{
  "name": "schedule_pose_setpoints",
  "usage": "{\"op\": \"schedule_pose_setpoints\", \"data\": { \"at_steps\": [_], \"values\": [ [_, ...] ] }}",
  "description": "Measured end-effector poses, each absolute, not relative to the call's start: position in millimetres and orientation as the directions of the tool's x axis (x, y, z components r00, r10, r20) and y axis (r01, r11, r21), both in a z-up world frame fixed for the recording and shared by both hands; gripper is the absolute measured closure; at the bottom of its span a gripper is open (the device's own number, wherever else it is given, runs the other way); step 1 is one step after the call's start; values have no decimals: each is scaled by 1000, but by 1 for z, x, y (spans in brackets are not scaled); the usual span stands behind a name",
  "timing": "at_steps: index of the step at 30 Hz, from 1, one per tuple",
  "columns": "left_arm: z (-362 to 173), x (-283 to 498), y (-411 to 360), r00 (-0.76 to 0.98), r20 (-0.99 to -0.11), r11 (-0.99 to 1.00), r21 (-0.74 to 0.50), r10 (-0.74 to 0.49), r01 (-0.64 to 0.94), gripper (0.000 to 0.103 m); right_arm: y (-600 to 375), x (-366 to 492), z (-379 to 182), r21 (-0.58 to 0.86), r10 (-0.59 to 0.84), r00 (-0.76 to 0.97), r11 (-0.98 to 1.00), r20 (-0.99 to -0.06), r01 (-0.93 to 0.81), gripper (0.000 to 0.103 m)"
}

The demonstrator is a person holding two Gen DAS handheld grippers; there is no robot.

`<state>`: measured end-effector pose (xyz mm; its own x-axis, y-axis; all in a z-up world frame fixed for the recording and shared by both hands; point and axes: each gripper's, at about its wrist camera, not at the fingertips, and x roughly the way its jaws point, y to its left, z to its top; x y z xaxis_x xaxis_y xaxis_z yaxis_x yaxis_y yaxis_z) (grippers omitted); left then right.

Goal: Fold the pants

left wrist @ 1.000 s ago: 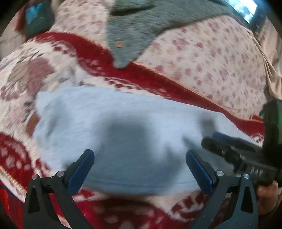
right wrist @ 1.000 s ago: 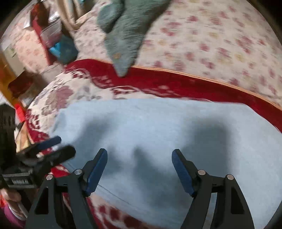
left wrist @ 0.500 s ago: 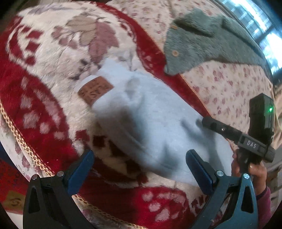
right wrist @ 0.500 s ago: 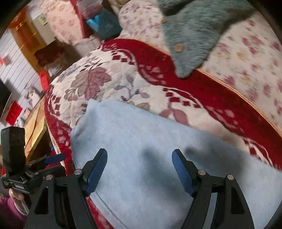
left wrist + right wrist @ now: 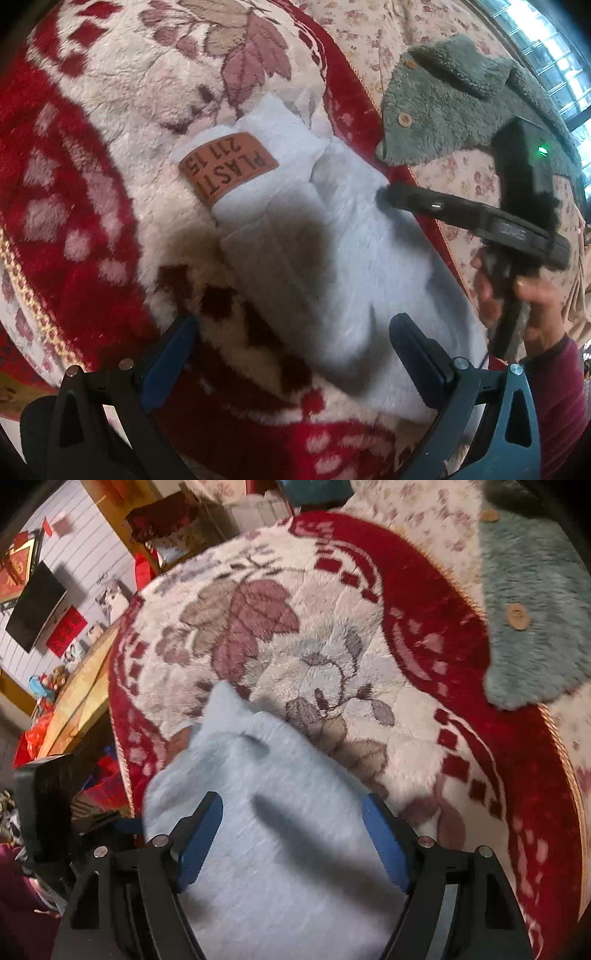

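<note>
Hovering left gripper (image 5: 293, 354) and right gripper (image 5: 291, 834), tilted downward over pants (image 5: 314, 240), jaws apart

Lit by daylight from a bright, blown-out window (image 5: 554, 66) at the far right of the left wrist view, with soft dark shadows thrown onto the pale blue pants (image 5: 332, 266) and the red and white blanket (image 5: 92, 166) near the camera. Fairly sharp there at the centre, down to the lettering on the brown patch (image 5: 229, 168), though bent and darkened to black at the fisheye rim. Noticeably motion-blurred across the right wrist view, smeared most on the pants (image 5: 277, 849) and the dim room at far left.
</note>
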<state>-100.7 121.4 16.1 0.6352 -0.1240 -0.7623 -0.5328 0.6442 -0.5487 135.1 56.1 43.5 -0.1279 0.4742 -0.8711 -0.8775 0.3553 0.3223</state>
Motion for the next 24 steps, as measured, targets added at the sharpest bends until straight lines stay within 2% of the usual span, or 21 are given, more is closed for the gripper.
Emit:
{"op": "schedule_pose_setpoints", "data": {
  "at_steps": [7, 12, 14, 16, 21, 22, 23, 24],
  "values": [
    [11, -83, 119, 616, -785, 659, -500, -69, -563, 0, 83, 153, 11, 407, 443, -262, 272, -858, -872, 20],
    [8, -81, 123, 625, -779, 644, -508, -59, -572, 0, 97, 151, -4, 467, 438, -342, 216, -831, -858, 21],
    [7, -80, 125, 629, -776, 631, -514, -53, -581, 0, 102, 149, -7, 478, 435, -362, 191, -824, -858, 27],
    [7, -77, 125, 614, -788, 630, -499, -44, -595, 0, 105, 145, -10, 485, 429, -381, 162, -819, -859, 41],
    [7, -69, 121, 597, -802, 661, -454, -12, -597, 0, 105, 131, -1, 427, 401, -349, 123, -847, -896, 59],
    [7, -72, 121, 604, -797, 666, -454, -6, -592, 3, 105, 130, 1, 414, 395, -339, 120, -854, -902, 64],
    [8, -73, 120, 600, -800, 677, -432, 18, -596, 23, 105, 129, 4, 406, 392, -333, 119, -858, -906, 66],
    [11, -74, 120, 602, -798, 695, -411, 39, -590, 51, 104, 127, 7, 396, 391, -325, 114, -861, -911, 69]
  ]
}}
